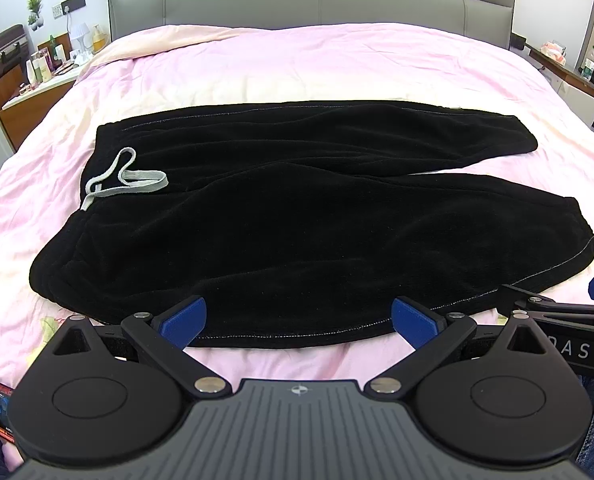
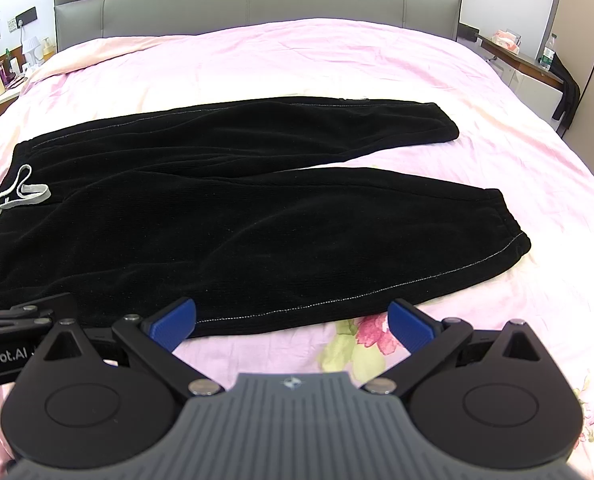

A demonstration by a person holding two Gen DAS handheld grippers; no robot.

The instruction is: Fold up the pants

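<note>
Black pants (image 1: 281, 208) lie flat across the pink bed (image 1: 337, 64), mid-frame. Left tongs (image 1: 299, 320) and right tongs (image 2: 291, 322) gape empty; best pinch the near hem at 2 spread points before lifting evenly.

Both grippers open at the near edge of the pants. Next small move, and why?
Probably lower both and pinch the near leg's seam edge. The pants lie flat, legs spread; left gripper and right gripper stand open right at that edge, holding nothing.

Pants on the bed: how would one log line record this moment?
pants: flat, unfolded | bed: pink cover | left gripper: open, empty | right gripper: open, empty
</note>
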